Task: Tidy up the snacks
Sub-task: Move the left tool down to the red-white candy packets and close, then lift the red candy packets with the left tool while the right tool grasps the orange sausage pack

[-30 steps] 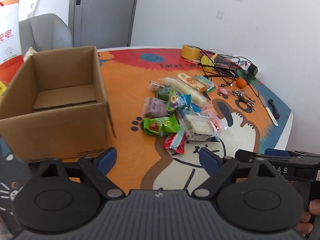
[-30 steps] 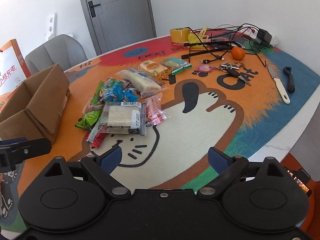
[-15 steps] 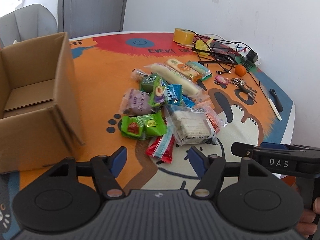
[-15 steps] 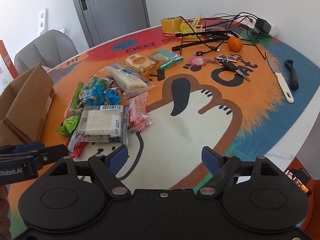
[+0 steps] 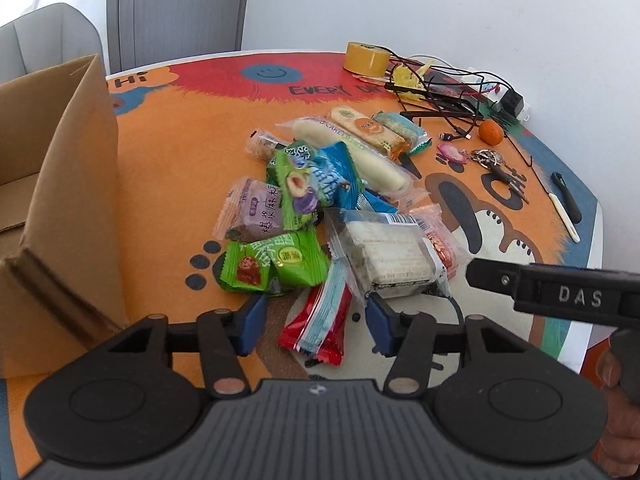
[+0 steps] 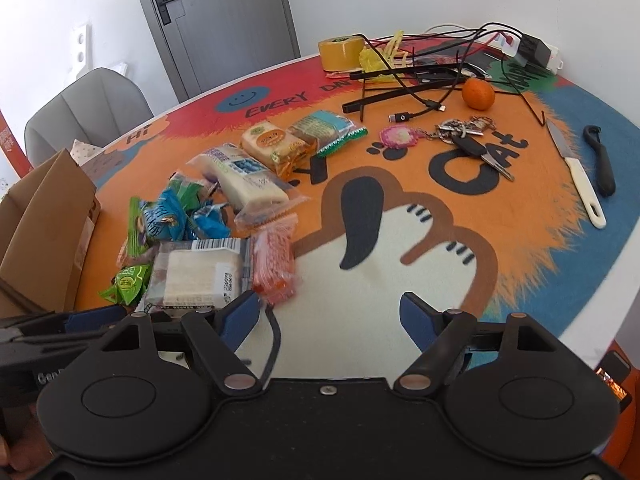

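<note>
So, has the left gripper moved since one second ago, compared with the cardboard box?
Yes. The left gripper has moved right, away from the cardboard box, toward the snack pile, and its closing fingers now flank the red and blue packet.

A roll of yellow tape [image 6: 340, 53] stands at the far edge of the worktop [image 6: 520, 240], beside a tangle of black cables [image 6: 420, 80]. An orange [image 6: 478, 94] sits near a bunch of keys [image 6: 466, 136] with a pink fob [image 6: 398, 136]. A white-handled knife [image 6: 576, 174] lies beside a black-handled tool [image 6: 600, 160]. A grey chair [image 6: 86, 112] stands before a grey door [image 6: 224, 20].
</note>
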Motion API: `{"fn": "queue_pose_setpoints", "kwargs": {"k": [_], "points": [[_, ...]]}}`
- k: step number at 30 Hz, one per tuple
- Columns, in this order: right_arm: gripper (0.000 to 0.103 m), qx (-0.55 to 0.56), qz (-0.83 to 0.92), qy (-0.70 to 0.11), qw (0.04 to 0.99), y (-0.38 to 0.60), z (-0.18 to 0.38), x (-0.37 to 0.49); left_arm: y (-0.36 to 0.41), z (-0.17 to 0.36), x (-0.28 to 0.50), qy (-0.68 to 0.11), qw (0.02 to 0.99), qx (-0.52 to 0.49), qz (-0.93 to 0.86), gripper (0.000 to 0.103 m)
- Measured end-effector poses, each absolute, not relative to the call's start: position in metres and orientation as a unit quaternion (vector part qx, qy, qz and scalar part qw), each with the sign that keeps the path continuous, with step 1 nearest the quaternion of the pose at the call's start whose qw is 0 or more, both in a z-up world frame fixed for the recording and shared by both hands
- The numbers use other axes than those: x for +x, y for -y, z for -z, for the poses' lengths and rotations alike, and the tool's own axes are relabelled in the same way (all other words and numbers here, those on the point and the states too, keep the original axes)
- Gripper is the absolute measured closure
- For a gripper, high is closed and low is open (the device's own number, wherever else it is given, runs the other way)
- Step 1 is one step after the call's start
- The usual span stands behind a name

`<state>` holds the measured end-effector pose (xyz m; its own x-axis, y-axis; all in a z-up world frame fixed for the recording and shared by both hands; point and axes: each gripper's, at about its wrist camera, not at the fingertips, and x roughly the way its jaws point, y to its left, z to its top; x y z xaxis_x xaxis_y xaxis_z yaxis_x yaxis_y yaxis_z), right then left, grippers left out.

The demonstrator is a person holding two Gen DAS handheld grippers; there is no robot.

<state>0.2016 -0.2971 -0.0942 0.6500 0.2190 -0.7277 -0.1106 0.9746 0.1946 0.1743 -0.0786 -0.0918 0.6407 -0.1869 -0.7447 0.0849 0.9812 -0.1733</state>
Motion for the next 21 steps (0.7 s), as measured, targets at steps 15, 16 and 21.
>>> {"fn": "queue_pose_setpoints", "kwargs": {"k": [15, 16, 21], "points": [[0.026, 0.048, -0.107, -0.411, 0.904, 0.272, 0.102, 0.228, 0.055, 0.08, 0.168, -0.407, 0.907, -0.092, 0.057, 0.085], [0.026, 0.049, -0.108, -0.412, 0.904, 0.271, 0.103, 0.229, 0.053, 0.078, 0.166, -0.405, 0.908, -0.093, 0.055, 0.085], [0.033, 0.041, -0.107, -0.401, 0.909, 0.267, 0.107, 0.23, 0.048, 0.074, 0.163, -0.397, 0.911, -0.1, 0.048, 0.085]]}}
